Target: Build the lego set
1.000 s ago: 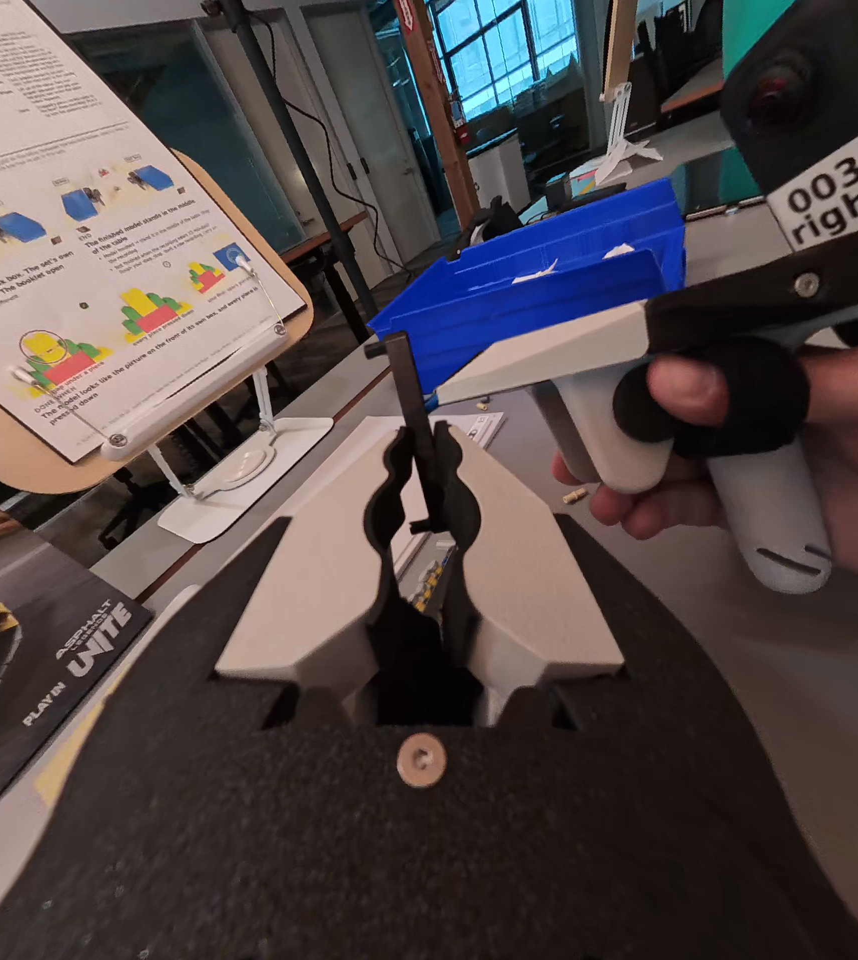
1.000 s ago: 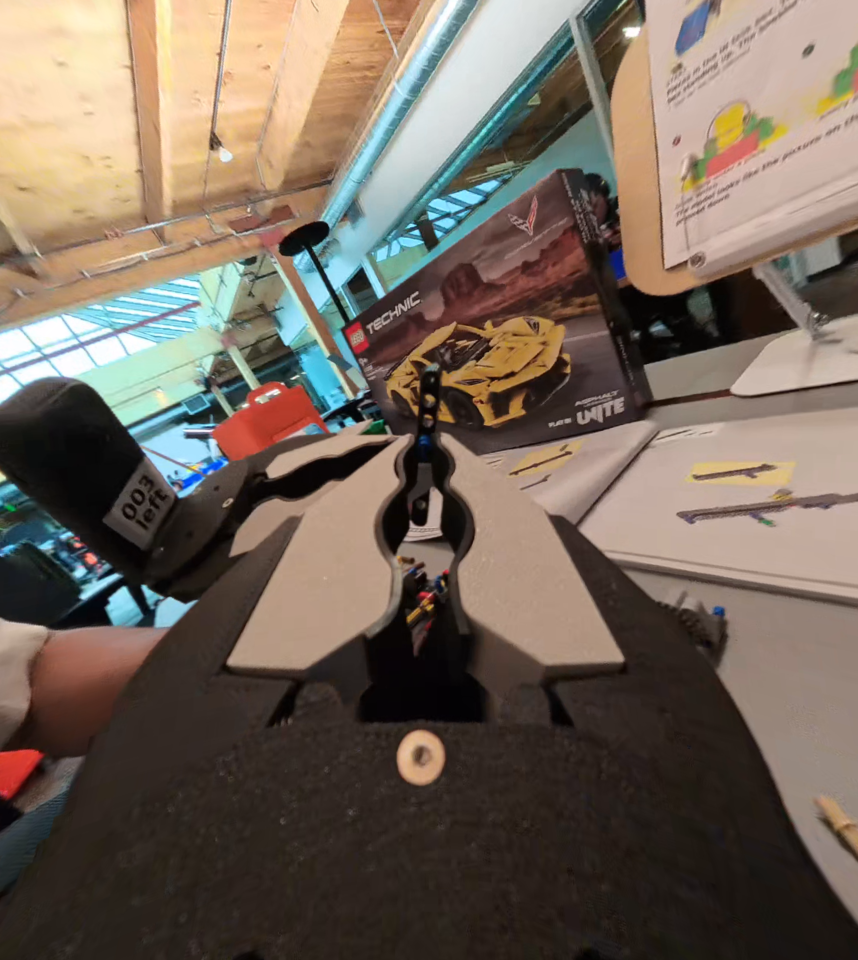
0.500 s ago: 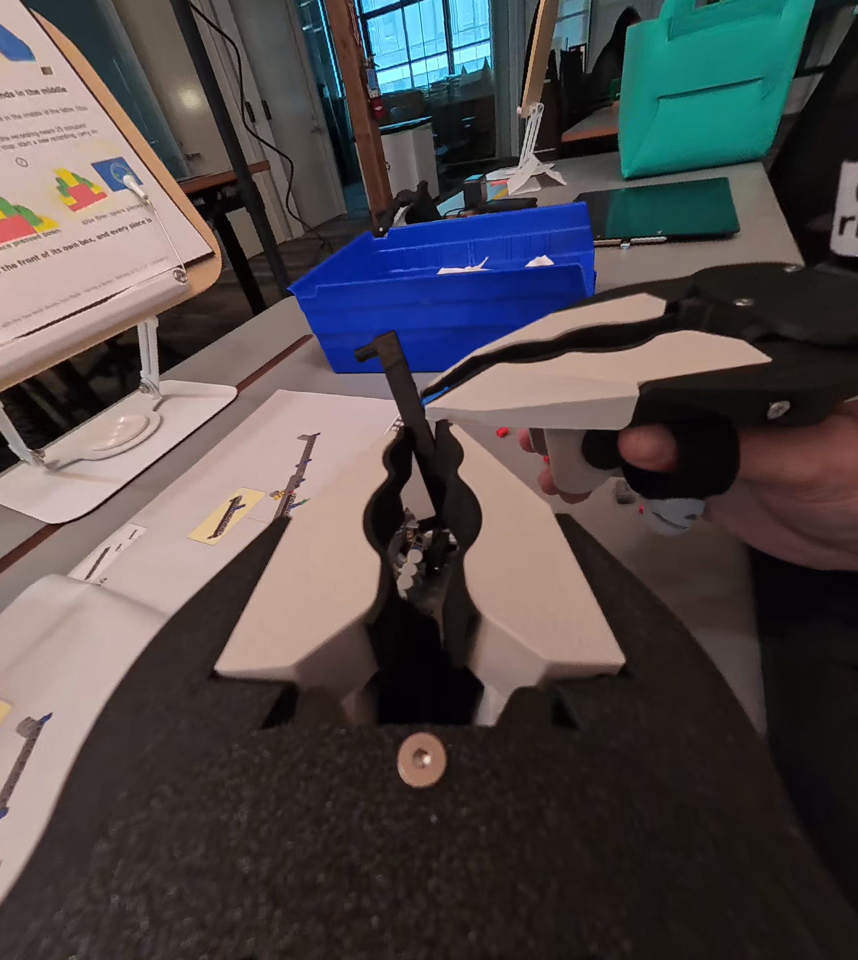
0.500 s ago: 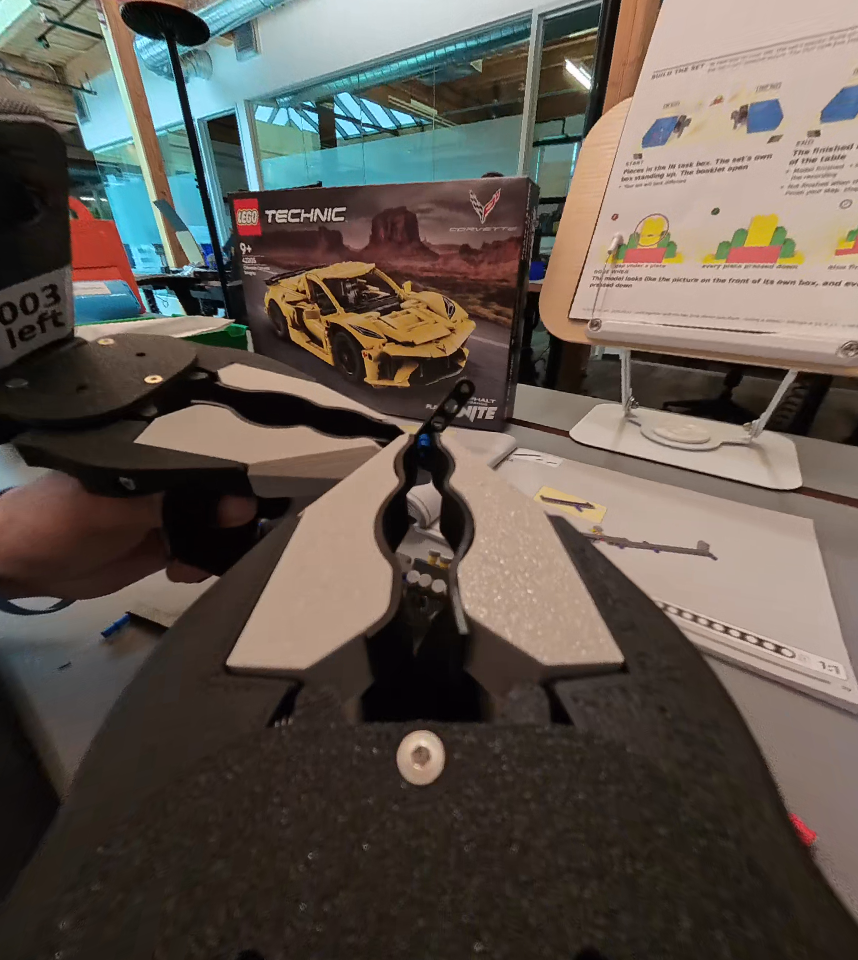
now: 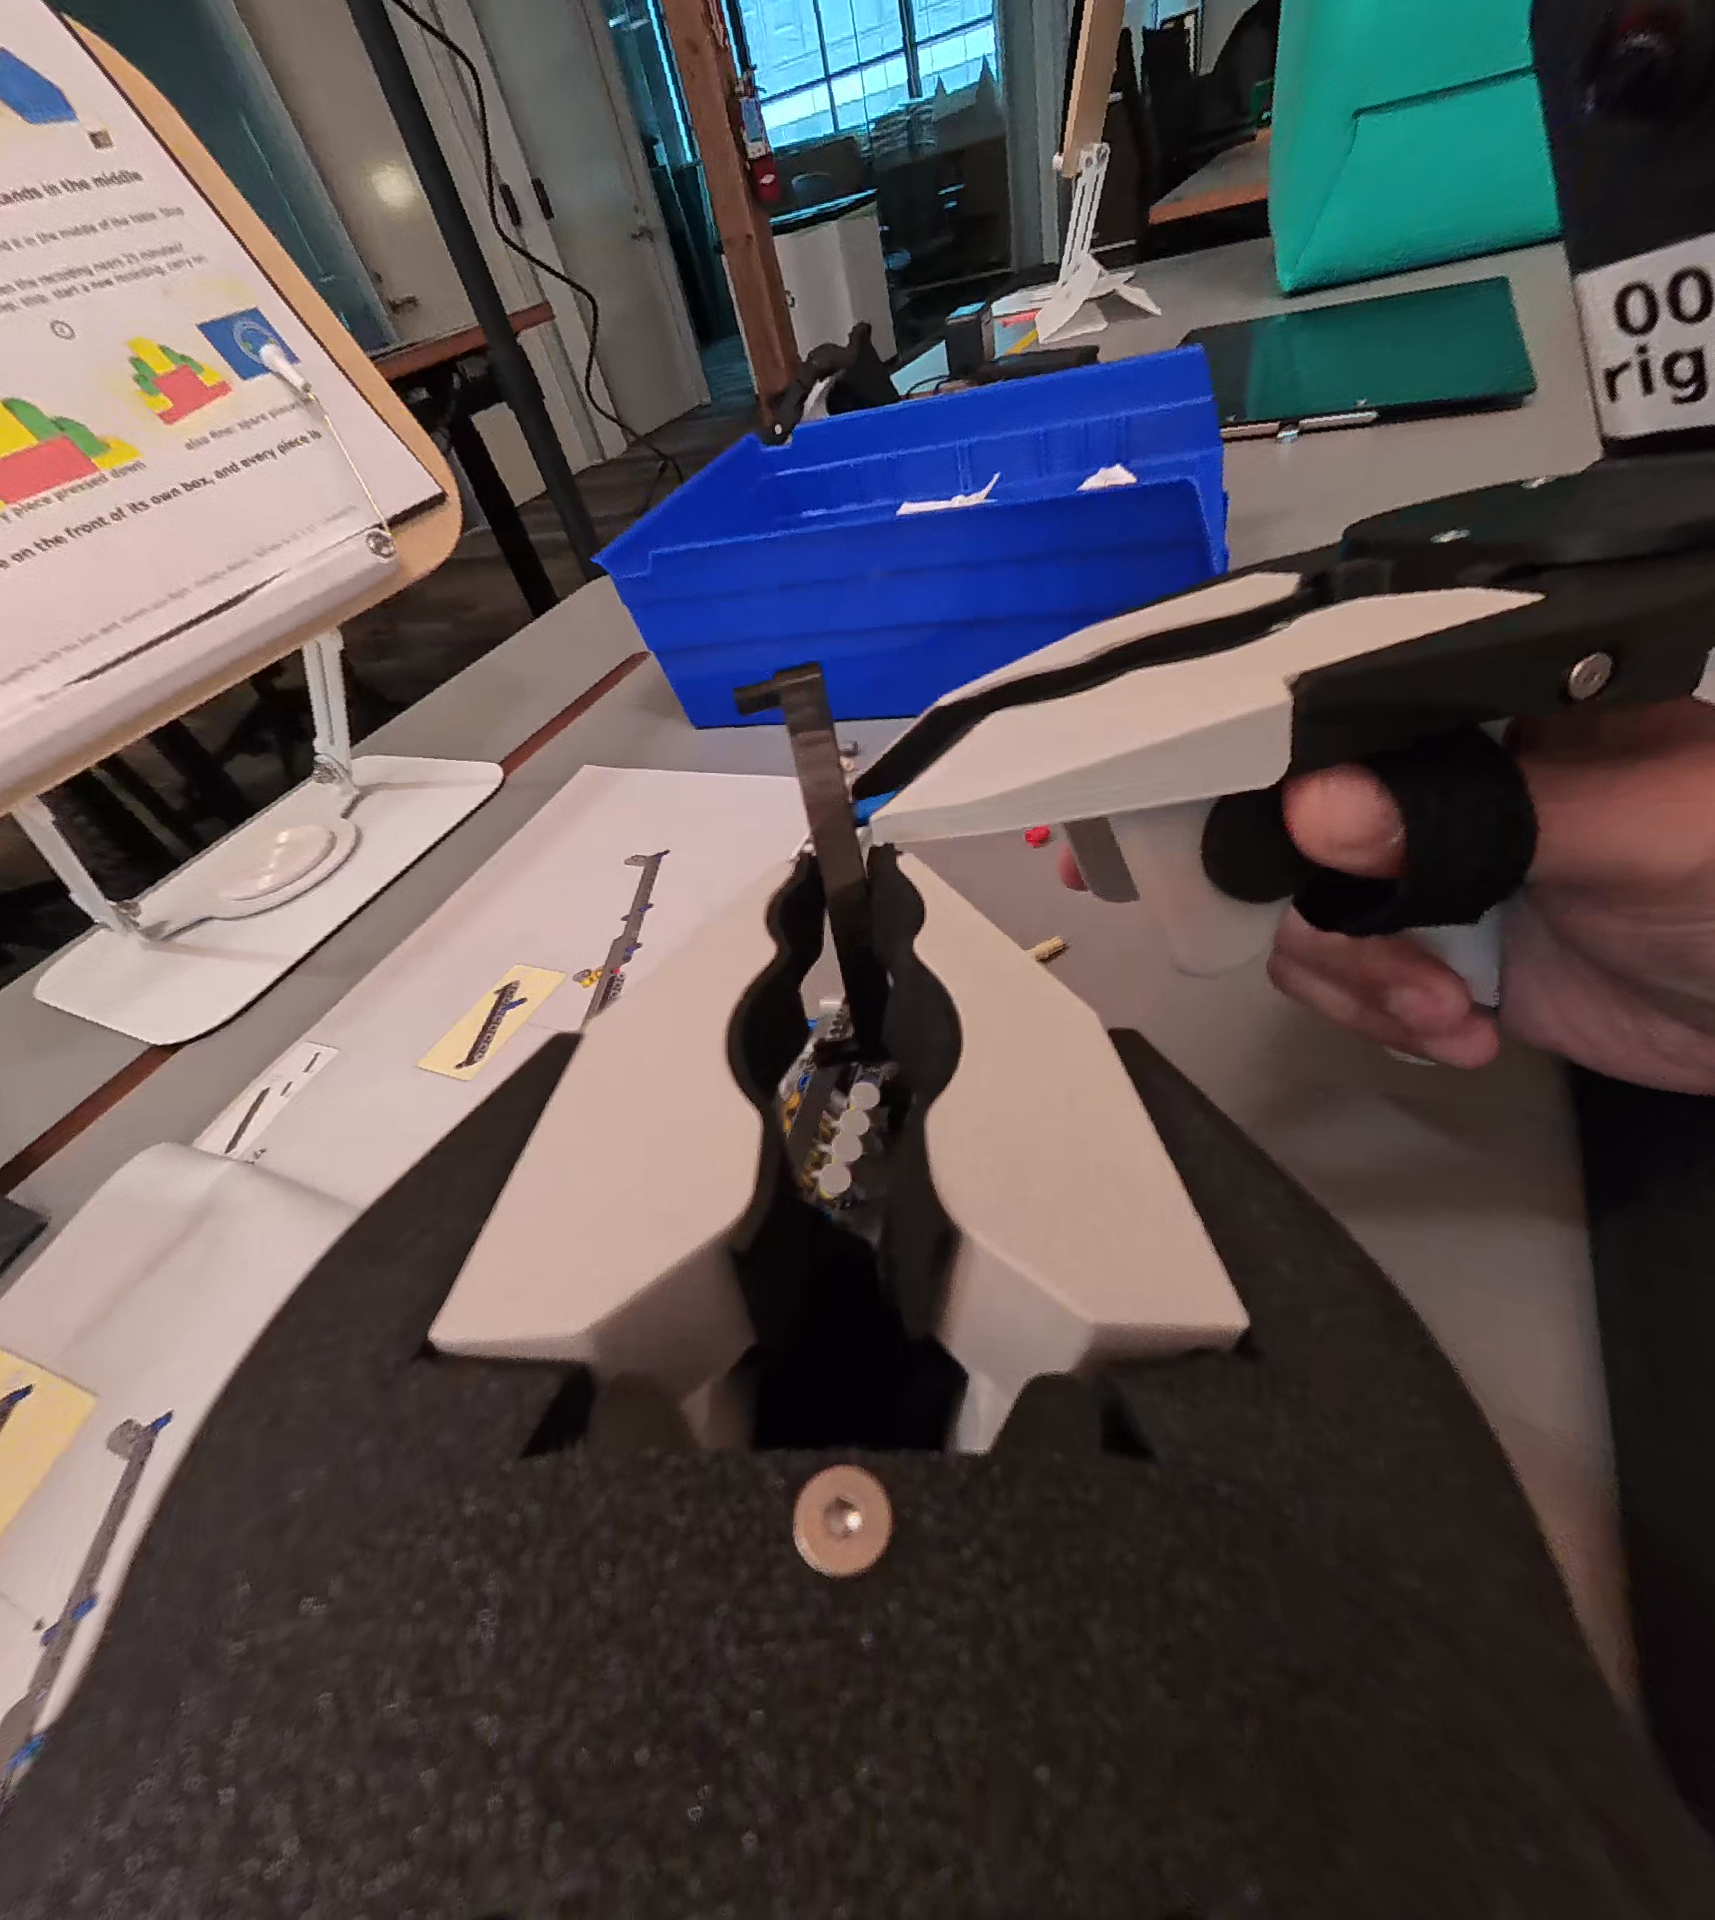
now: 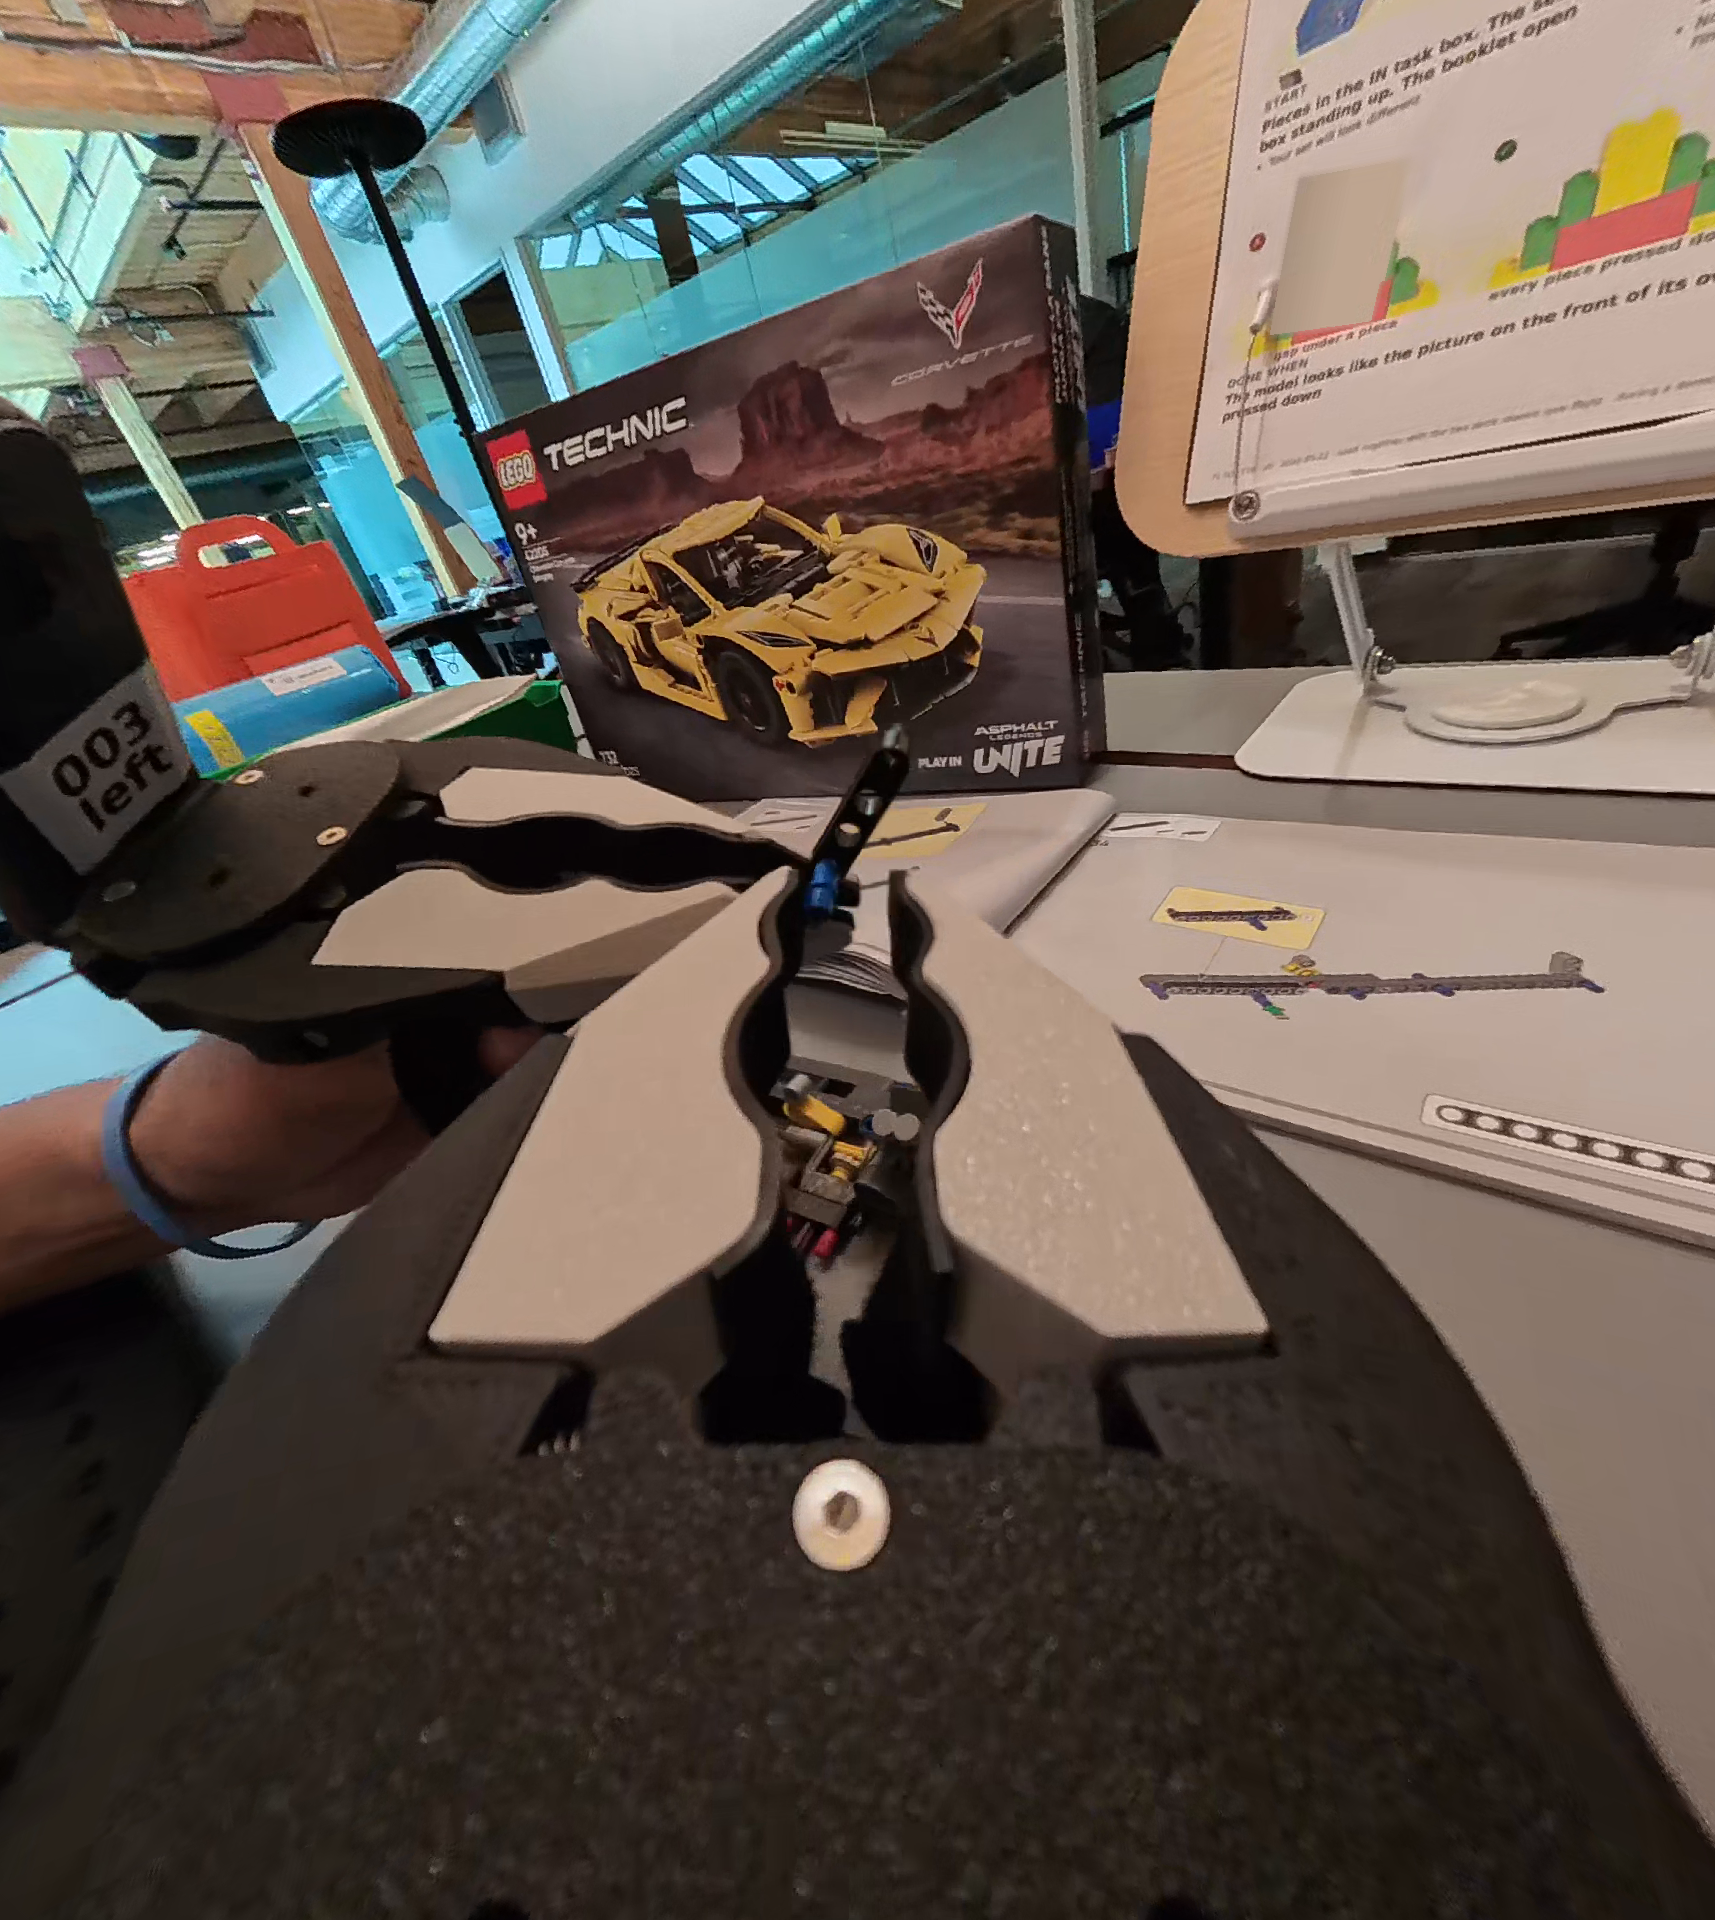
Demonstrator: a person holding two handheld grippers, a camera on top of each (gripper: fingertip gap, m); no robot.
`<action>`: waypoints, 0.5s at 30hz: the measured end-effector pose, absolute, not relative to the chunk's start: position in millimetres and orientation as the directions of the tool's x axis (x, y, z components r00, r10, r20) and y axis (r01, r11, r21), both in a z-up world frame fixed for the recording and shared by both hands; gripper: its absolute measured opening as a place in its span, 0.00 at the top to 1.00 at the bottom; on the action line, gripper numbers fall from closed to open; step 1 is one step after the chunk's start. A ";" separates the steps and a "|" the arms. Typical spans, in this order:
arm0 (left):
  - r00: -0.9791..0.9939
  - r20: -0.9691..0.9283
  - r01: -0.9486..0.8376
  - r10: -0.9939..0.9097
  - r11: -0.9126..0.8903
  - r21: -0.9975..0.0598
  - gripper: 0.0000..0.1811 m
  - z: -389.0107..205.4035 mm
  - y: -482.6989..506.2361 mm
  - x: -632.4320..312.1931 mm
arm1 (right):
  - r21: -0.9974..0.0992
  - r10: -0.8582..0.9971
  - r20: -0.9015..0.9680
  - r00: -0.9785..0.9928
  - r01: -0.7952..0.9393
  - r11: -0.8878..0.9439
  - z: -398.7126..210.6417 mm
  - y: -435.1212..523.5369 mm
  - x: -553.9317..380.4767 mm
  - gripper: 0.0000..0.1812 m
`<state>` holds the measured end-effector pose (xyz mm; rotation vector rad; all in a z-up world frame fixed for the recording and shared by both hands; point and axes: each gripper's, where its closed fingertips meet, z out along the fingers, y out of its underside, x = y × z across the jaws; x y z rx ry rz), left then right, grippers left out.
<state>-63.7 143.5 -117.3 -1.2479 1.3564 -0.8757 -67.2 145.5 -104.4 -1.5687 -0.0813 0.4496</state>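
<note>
While the left gripper (image 5: pixel 848 883) pinches a long thin black holed lego beam (image 5: pixel 832 842) pointing up in front of the blue plastic bin (image 5: pixel 936 582), the right gripper (image 6: pixel 837 894) is spread apart around its blue peg (image 6: pixel 819 889).

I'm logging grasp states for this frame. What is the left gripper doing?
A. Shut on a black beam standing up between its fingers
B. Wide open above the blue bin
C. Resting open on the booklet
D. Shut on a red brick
A: in the left wrist view the left gripper pinches the black beam, which rises upright from its fingers, with the blue bin well behind.
</note>
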 end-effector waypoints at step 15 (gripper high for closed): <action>-0.416 -0.048 -0.152 -0.908 0.121 -0.981 0.96 -107.2 88.8 -90.3 | -0.978 0.797 -0.202 0.569 -0.161 -0.133 -101.9 92.1 -100.1 0.75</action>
